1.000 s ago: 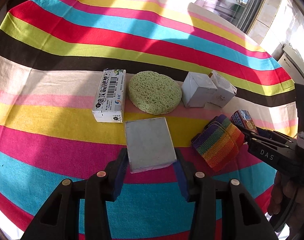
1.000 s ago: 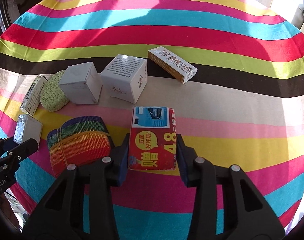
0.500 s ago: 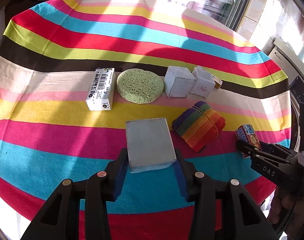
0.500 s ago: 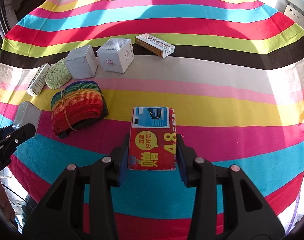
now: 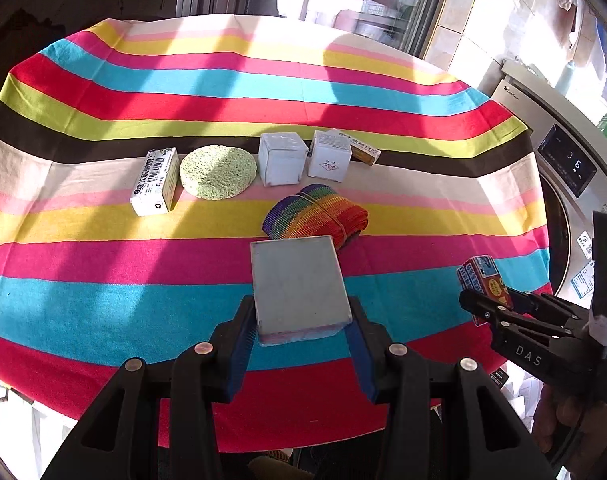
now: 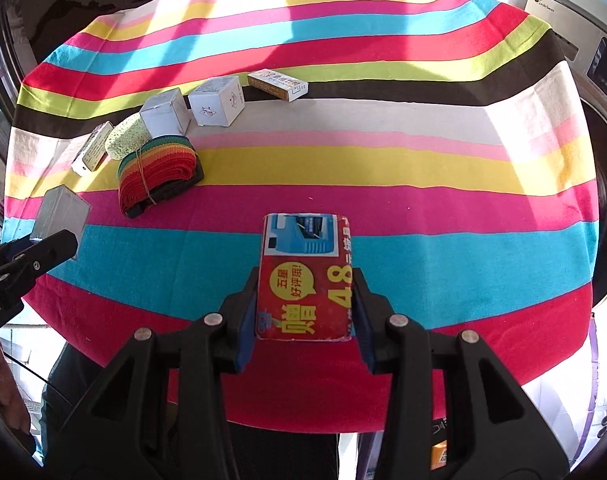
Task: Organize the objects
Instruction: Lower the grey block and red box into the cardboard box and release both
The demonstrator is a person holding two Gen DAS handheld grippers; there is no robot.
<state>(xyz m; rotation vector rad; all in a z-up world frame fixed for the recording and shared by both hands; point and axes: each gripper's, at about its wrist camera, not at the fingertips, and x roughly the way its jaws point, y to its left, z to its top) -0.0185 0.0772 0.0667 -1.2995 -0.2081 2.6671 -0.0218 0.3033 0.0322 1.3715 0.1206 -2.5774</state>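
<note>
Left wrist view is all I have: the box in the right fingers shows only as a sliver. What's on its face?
Observer: The red box has yellow characters, a big 48, and a blue picture panel at its far end.
Operator: Gripped properly?
Observer: Yes, the right gripper has its blue pads on both long sides, and the box is lifted off the striped cloth.
Operator: Anything hidden behind the printed white cube?
Observer: A flat orange-and-white box, fully visible here, lying apart from the cube.
</note>
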